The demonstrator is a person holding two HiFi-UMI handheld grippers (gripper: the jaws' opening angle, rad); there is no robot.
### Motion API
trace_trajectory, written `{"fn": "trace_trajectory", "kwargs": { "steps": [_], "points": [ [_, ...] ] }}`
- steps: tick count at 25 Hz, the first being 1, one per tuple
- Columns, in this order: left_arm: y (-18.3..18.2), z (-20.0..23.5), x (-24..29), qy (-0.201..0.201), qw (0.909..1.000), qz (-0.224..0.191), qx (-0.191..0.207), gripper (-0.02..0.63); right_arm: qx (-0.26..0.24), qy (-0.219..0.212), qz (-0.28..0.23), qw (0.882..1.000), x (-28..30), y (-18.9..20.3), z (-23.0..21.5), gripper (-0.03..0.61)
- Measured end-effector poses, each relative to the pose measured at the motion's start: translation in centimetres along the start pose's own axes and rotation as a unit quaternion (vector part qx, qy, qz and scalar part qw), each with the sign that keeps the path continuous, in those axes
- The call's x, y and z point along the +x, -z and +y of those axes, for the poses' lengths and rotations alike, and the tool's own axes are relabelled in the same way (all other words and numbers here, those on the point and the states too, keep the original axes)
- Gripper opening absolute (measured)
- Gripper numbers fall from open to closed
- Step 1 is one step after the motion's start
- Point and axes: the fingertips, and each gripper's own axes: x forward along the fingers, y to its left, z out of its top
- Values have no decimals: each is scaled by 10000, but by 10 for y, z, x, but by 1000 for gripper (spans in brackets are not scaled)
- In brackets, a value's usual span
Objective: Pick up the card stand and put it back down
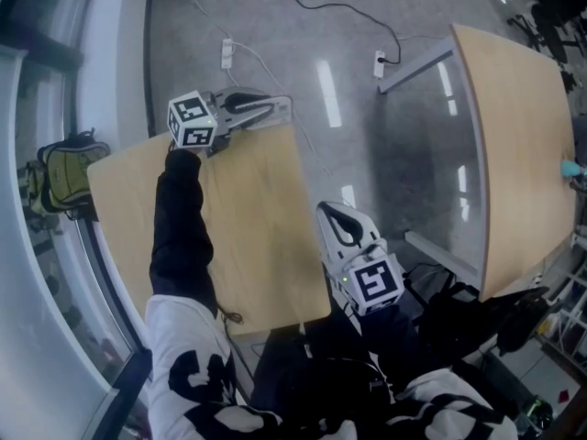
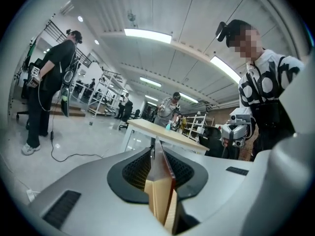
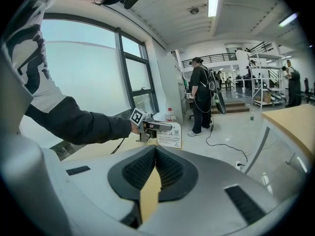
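Observation:
The card stand [image 3: 170,135], a white printed card in a clear holder, stands at the far edge of the small wooden table [image 1: 257,246]. My left gripper [image 3: 162,128] reaches it from the side, with the person's dark sleeve behind it. In the left gripper view the stand's thin edge [image 2: 157,163] runs upright between the jaws, which are only narrowly parted around it. In the head view the left gripper [image 1: 280,108] lies at the table's far edge. My right gripper [image 1: 344,223] hovers off the table's right side, shut and empty, its jaws meeting at the tips [image 3: 155,149].
A larger wooden table [image 1: 514,154] with a metal frame stands to the right, with a small teal object [image 1: 570,167] on it. A backpack [image 1: 60,168] sits by the window on the left. Cables and a power strip [image 1: 227,53] lie on the grey floor. A person [image 3: 202,100] stands farther off.

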Motion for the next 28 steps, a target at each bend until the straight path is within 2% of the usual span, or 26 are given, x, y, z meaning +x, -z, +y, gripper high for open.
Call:
{"fn": "trace_trajectory", "kwargs": {
  "steps": [4, 7, 10, 13, 18, 22, 28],
  "points": [
    [-10, 1, -5, 5, 9997, -246, 30, 101, -27, -90, 26, 10000, 5, 1, 8, 5],
    [-12, -1, -4, -1, 9996, -262, 60, 223, 33, -105, 30, 9999, 4, 3, 8, 4],
    [-13, -1, -6, -46, 9997, -239, 74, 265, 64, -104, 4, 9999, 4, 2, 6, 4],
    [-14, 0, -13, -120, 9997, -222, 66, 272, 63, -85, -18, 9999, 5, -1, 4, 5],
    [-6, 0, -31, -303, 9994, 125, 126, 273, 34, -67, -58, 10000, 2, -3, 2, 4],
    [-11, -6, -50, -396, 9990, 132, 186, 273, 60, -92, -58, 9999, 0, 0, 4, 5],
    [-1, -17, -100, -702, 9965, 374, 241, 273, 3, -256, -72, 9996, 4, -3, 19, 5]
  ]
}}
